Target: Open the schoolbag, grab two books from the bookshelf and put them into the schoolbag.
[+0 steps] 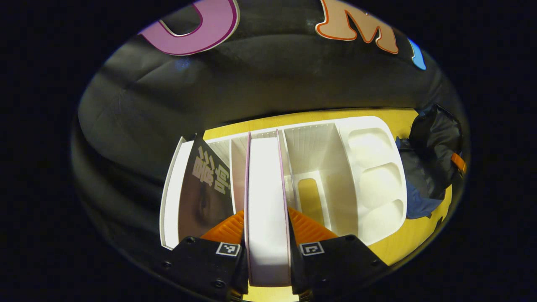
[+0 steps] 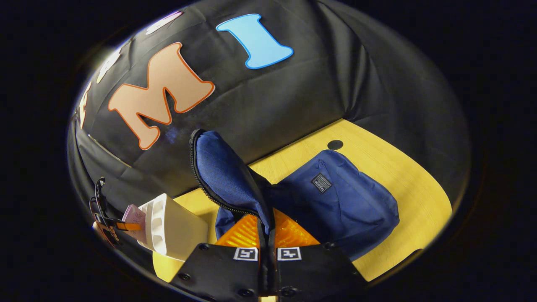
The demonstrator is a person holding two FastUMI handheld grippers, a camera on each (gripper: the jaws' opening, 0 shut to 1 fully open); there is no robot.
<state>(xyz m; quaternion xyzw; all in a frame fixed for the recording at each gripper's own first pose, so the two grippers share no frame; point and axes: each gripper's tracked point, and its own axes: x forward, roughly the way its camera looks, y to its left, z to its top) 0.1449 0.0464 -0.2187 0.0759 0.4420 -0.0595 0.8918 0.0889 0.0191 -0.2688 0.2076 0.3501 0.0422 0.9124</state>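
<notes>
Book (image 1: 268,209) with the pink edge sits clamped between your left gripper (image 1: 268,247) fingers, standing upright in the white bookshelf (image 1: 373,167), long axis running straight away from you. Pull back along that axis. Schoolbag (image 2: 335,201) lies to the shelf's right on the yellow table (image 2: 402,176); your right gripper (image 2: 267,243) is closed on its opened flap (image 2: 226,176), holding it up. Count: two books in the shelf, the second a dark-covered one (image 1: 203,188) leaning left of yours; one bag.
</notes>
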